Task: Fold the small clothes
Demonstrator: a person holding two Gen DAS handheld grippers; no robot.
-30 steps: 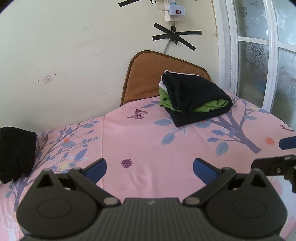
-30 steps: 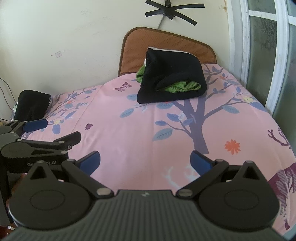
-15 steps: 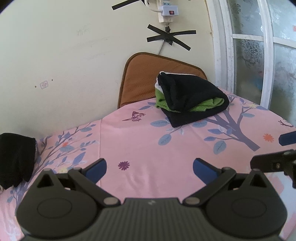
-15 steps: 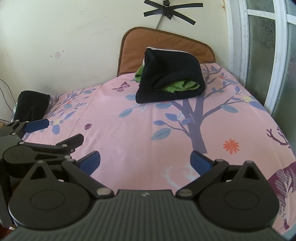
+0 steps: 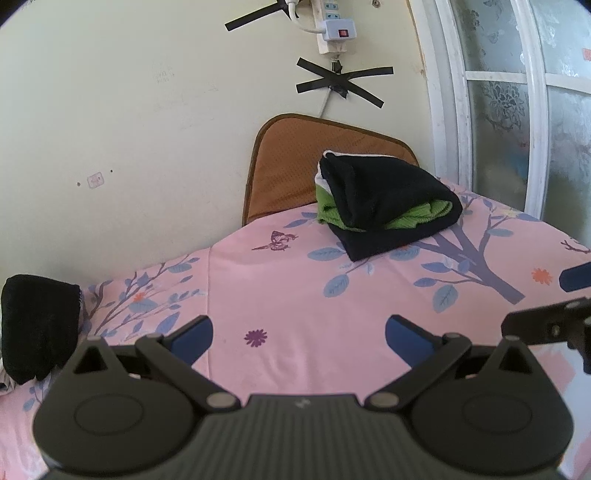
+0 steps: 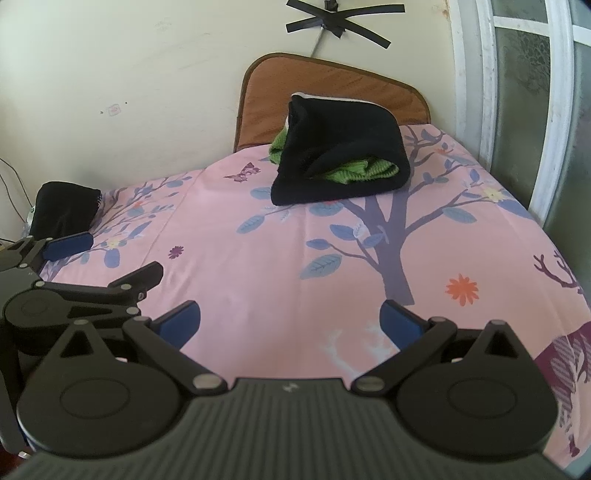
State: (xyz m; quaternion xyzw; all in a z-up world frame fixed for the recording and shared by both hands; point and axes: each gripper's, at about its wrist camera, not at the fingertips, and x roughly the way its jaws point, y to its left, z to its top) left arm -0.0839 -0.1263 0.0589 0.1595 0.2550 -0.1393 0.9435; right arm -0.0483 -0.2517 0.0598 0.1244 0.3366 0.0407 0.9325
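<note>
Black garment, far left [image 5: 38,326]: lying bunched at the left edge of the bed, against the wall; a white patterned edge showing on its right side; well apart from both grippers.
Left gripper [image 5: 298,332]: jaws spread wide, nothing between the blue pads [image 5: 192,338]; hovering over bare pink sheet near a small purple flower print.
Bed sheet [image 6: 258,288]: pink, printed with a tree, blue leaves, a butterfly and flowers; middle area flat and bare.
Brown mat [image 5: 291,166]: propped upright against the wall behind the bed, rounded corners, darker trim.
Folded stack [image 5: 384,201]: resting at the far side of the bed, just in front of the brown mat; black cloth wrapped around a green knitted piece [image 6: 354,171], a white edge visible at the top rear.
Right gripper [image 6: 290,321]: jaws spread wide, gripping nothing; held over the sheet beside the tree trunk print.
Power strip [image 5: 332,27]: fixed to the wall above, red switch visible; black tape cross [image 5: 341,83] below holding its cable.
Window frame [image 5: 447,110]: white, frosted patterned glass, right of the bed.
</note>
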